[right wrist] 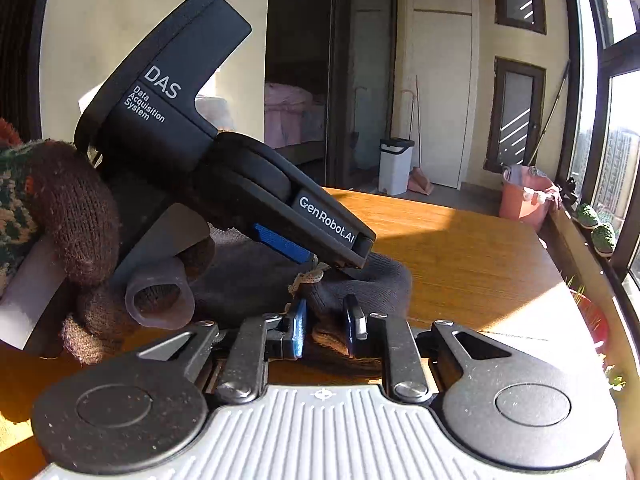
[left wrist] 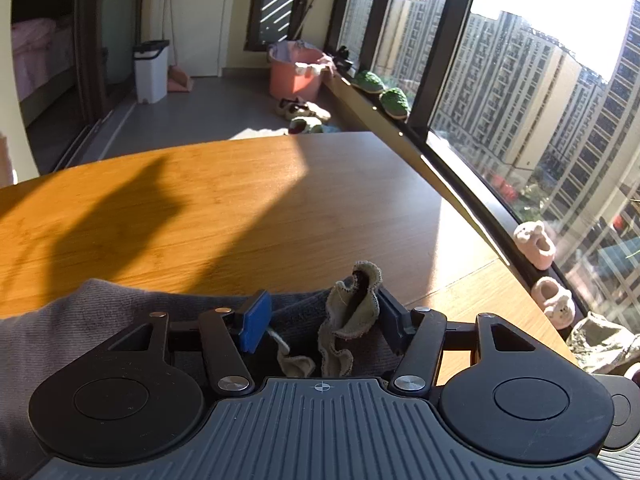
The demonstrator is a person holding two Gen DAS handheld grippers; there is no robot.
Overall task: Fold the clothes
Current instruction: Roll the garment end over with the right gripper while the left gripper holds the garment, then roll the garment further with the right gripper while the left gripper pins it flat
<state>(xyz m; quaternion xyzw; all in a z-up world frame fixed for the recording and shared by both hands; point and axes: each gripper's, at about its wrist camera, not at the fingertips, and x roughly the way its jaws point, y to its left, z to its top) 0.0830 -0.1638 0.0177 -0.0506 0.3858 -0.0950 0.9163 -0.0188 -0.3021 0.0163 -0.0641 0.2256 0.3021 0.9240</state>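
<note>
A dark grey knit garment (left wrist: 80, 320) lies bunched at the near edge of the wooden table (left wrist: 248, 208). Its olive scalloped trim (left wrist: 352, 320) stands up between the blue pads of my left gripper (left wrist: 320, 316), whose jaws stand apart around it. In the right wrist view the left gripper (right wrist: 316, 258) points down onto the same garment (right wrist: 256, 280), with the trim (right wrist: 308, 278) at its tip. My right gripper (right wrist: 326, 326) has its fingers close together, pinching a fold of the grey garment near the table's front edge.
A window sill (left wrist: 440, 152) runs along the table's right side with green slippers (left wrist: 394, 102) and pink baby shoes (left wrist: 536, 240). A pink bucket (left wrist: 296, 76), a white bin (left wrist: 150, 70) and shoes stand on the floor beyond. A gloved hand (right wrist: 68, 216) holds the left gripper.
</note>
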